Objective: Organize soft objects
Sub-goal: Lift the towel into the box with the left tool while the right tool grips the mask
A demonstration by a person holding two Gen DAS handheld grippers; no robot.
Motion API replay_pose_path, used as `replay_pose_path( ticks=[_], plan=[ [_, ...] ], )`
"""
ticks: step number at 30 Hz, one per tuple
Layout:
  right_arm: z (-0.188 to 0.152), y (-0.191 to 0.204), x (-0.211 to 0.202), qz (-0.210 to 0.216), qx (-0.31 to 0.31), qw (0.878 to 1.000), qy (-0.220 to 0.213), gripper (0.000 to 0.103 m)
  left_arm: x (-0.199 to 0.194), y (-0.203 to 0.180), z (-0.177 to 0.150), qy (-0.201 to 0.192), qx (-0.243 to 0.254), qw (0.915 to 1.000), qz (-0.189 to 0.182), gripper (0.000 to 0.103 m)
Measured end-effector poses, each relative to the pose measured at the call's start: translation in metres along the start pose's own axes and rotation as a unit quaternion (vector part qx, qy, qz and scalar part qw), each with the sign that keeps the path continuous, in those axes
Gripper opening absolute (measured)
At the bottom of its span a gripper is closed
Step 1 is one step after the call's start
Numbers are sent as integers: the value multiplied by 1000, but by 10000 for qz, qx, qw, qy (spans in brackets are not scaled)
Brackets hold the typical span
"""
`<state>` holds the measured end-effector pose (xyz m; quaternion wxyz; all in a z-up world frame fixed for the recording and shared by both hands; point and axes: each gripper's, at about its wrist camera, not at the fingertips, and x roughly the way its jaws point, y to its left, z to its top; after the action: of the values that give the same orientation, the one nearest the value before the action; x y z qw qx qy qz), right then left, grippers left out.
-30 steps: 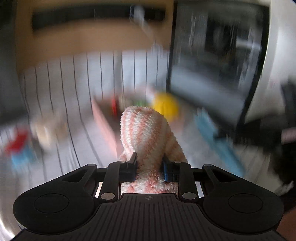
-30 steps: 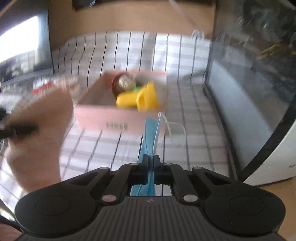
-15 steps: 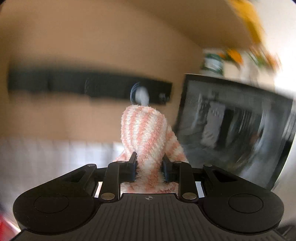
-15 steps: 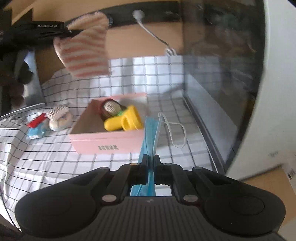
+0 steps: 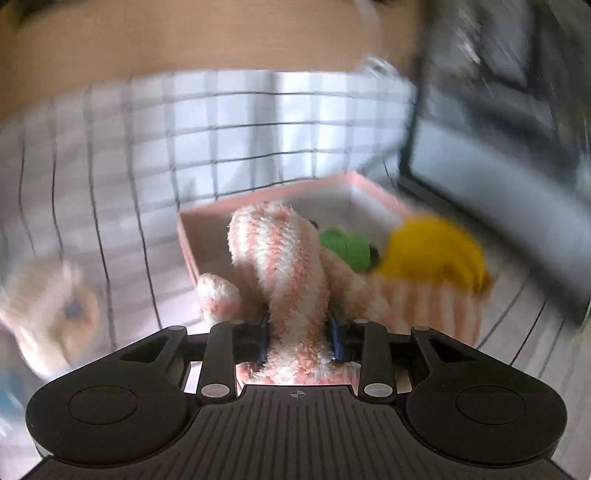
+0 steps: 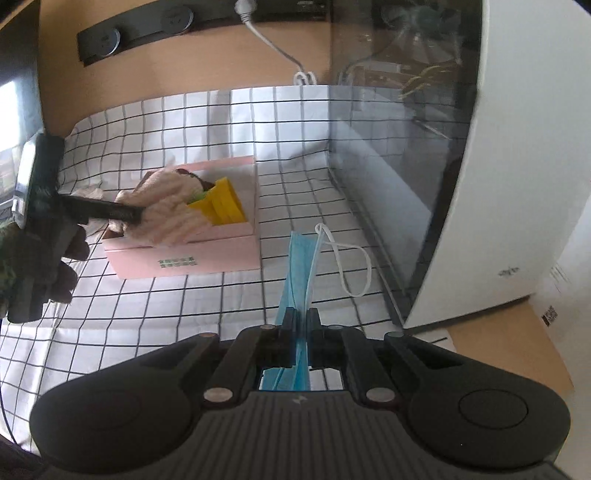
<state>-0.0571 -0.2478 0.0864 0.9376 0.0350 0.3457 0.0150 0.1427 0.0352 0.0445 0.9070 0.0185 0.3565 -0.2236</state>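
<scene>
My left gripper [image 5: 298, 328] is shut on a fluffy pink-and-white striped sock [image 5: 284, 266]. The sock hangs over the near edge of the pink box [image 5: 280, 188], partly inside it. In the right wrist view the left gripper [image 6: 136, 214] holds the sock [image 6: 166, 206] at the pink box [image 6: 207, 254]. The box holds a yellow soft item [image 5: 432, 251] and a green one [image 5: 345, 242]. My right gripper [image 6: 301, 319] is shut on a blue face mask [image 6: 299, 258], its white ear loop [image 6: 351, 266] trailing on the cloth.
A white checked cloth [image 6: 166, 306] covers the table. A glass-fronted white appliance [image 6: 461, 177] stands at the right. A pale round fluffy object [image 5: 48, 302] lies left of the box. A black power strip [image 6: 184, 22] and white cable are on the back wall.
The left gripper swung down from high above the table and brought the striped sock onto the pink box. The right gripper kept hold of the mask with little movement.
</scene>
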Motion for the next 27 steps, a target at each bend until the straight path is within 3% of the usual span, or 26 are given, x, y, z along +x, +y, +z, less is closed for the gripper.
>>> replay_pose_path(
  ticks=[2, 3, 9, 11, 14, 19, 23, 27],
  plan=[
    [2, 4, 5, 94, -57, 9999, 49, 5, -4, -17, -11, 0, 804, 9962, 343, 32],
    [4, 7, 8, 127, -110, 9998, 67, 5, -1, -23, -10, 66, 973, 9943, 419, 35],
    [13, 21, 18, 300, -339, 9990, 21, 5, 26, -21, 18, 424, 860, 9947, 369, 38],
    [13, 21, 18, 333, -364, 9988, -24, 5, 17, -14, 24, 475, 622, 9967, 217, 38],
    [11, 18, 22, 361, -297, 9989, 57, 5, -16, -7, 35, 171, 239, 9996, -20, 38],
    [9, 17, 27, 439, -276, 9986, 73, 5, -50, -4, 50, -289, 138, 9993, -208, 38],
    [11, 19, 30, 460, -301, 9985, 60, 5, -40, -10, 51, -275, -52, 9978, -599, 38],
    [12, 18, 26, 463, -350, 9983, -61, 5, -35, -7, 55, -1014, -712, 9884, -879, 37]
  ],
)
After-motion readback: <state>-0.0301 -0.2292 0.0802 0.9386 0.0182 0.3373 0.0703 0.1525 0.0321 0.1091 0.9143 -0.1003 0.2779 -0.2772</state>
